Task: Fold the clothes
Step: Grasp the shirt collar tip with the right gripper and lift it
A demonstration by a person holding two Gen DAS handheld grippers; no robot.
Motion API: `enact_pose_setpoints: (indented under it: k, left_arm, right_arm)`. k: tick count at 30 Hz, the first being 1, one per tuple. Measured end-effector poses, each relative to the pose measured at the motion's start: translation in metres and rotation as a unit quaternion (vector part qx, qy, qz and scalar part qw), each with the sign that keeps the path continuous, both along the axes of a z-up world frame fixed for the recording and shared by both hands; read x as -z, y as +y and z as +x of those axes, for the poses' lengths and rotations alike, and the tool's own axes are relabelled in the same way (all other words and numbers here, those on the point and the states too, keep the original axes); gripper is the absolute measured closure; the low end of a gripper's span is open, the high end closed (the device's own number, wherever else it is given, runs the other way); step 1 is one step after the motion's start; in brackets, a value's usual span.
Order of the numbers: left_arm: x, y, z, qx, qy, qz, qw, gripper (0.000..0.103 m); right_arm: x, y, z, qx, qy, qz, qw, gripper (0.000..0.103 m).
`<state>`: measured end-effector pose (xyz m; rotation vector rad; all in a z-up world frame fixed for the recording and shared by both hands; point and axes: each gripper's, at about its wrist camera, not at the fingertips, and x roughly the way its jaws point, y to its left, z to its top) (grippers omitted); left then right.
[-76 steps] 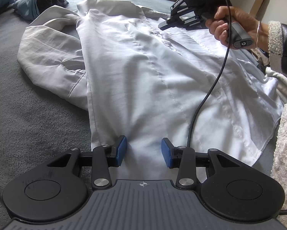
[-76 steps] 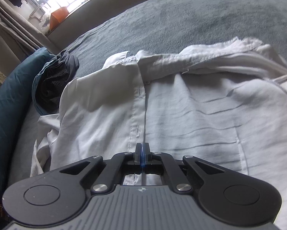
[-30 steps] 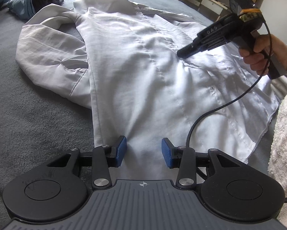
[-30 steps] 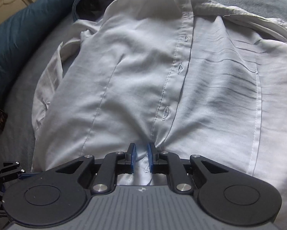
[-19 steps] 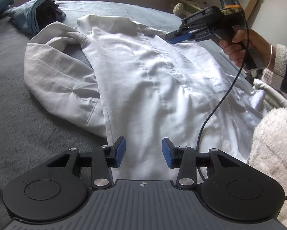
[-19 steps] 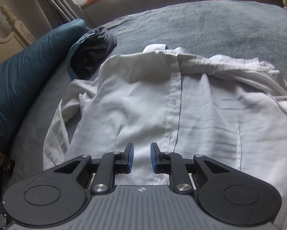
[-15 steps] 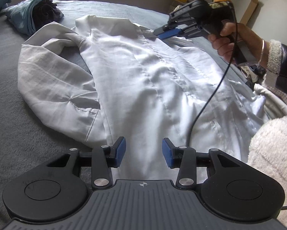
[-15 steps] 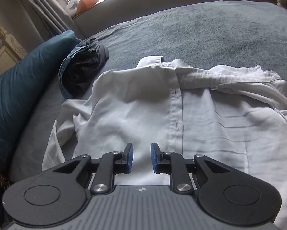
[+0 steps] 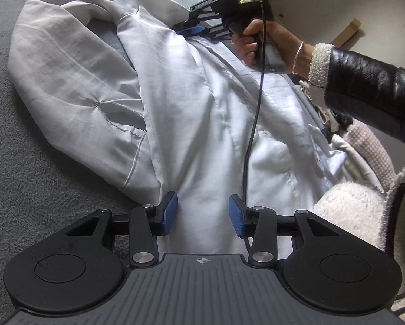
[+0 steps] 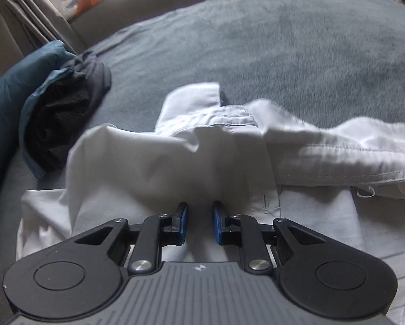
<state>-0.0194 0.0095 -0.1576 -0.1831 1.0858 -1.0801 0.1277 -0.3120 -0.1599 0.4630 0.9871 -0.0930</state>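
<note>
A white button shirt (image 9: 202,113) lies face up on a grey bed cover (image 9: 34,184), its left sleeve (image 9: 75,92) folded beside the body. My left gripper (image 9: 203,214) stands open low over the shirt's lower part, with cloth under the gap and nothing pinched. My right gripper (image 10: 200,222) is open by a narrow gap and hovers over the shirt just below the collar (image 10: 216,119). The left wrist view shows the same right gripper (image 9: 191,30) near the collar, held by a hand (image 9: 259,40) in a black sleeve. Neither gripper holds anything.
A dark bundle of clothes (image 10: 64,108) leans on a teal pillow (image 10: 2,94) left of the collar. The right gripper's black cable (image 9: 253,124) hangs across the shirt. A fleecy white garment (image 9: 351,203) sits at the shirt's right edge. Bare grey cover (image 10: 310,54) lies beyond the collar.
My right gripper went from shut to slightly open and travelled up the button placket to the collar. My left gripper shifted a little and tilted down over the lower shirt, still open.
</note>
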Motion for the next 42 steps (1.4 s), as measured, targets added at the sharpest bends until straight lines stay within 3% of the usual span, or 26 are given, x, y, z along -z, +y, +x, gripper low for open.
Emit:
enact_pose_setpoints:
  k: [2,6,7,8,10,12,15,19,27,28,29,32,33,38,42]
  left_arm:
    - [0.003,0.002,0.003,0.004,0.008,-0.009,0.9999,0.062]
    - [0.008,0.004,0.010,0.010,0.028,-0.024,0.9993,0.062]
    - [0.009,0.004,0.012,0.010,0.033,-0.027,0.9990,0.061]
    - [0.010,0.004,0.013,0.011,0.037,-0.029,0.9988,0.061]
    - [0.012,0.003,0.016,0.012,0.045,-0.033,0.9984,0.062]
    - [0.012,0.004,0.018,0.014,0.046,-0.033,0.9983,0.061]
    - [0.012,0.004,0.018,0.014,0.045,-0.034,0.9983,0.061]
    - [0.013,0.004,0.016,0.011,0.044,-0.035,0.9983,0.061]
    - [0.014,0.004,0.017,0.011,0.046,-0.036,0.9982,0.061]
    - [0.014,0.004,0.018,0.011,0.047,-0.037,0.9981,0.061]
    - [0.014,0.004,0.018,0.011,0.048,-0.038,0.9981,0.061]
    - [0.016,0.005,0.019,0.011,0.051,-0.042,0.9978,0.061]
    - [0.016,0.005,0.019,0.012,0.052,-0.043,0.9977,0.061]
    - [0.018,0.006,0.019,0.014,0.052,-0.046,0.9975,0.061]
    - [0.017,0.006,0.020,0.014,0.052,-0.043,0.9976,0.061]
  right_arm:
    - [0.002,-0.002,0.005,0.001,0.014,0.004,1.000,0.081]
    - [-0.042,-0.006,0.011,-0.027,0.012,-0.010,1.000,0.081]
    - [-0.056,-0.008,0.015,-0.029,0.001,-0.018,0.999,0.076]
    - [-0.067,-0.009,0.021,-0.024,-0.010,-0.028,0.999,0.066]
    - [-0.084,-0.010,0.038,-0.020,-0.023,-0.048,0.998,0.057]
    - [-0.085,-0.003,0.067,-0.035,-0.004,-0.073,0.997,0.054]
    - [-0.073,0.017,0.102,-0.059,0.038,-0.113,0.991,0.052]
    - [-0.041,0.048,0.138,-0.095,0.103,-0.180,0.974,0.041]
    - [0.004,0.062,0.161,-0.098,0.171,-0.211,0.957,0.041]
    - [0.003,0.060,0.159,-0.097,0.167,-0.211,0.958,0.044]
    - [0.001,0.057,0.156,-0.096,0.163,-0.211,0.959,0.059]
    - [-0.007,0.041,0.144,-0.072,0.162,-0.198,0.964,0.088]
    - [-0.014,0.035,0.138,-0.057,0.146,-0.197,0.968,0.092]
    - [-0.054,0.008,0.109,0.029,0.036,-0.191,0.981,0.098]
    - [-0.070,0.000,0.100,0.070,-0.043,-0.200,0.976,0.098]
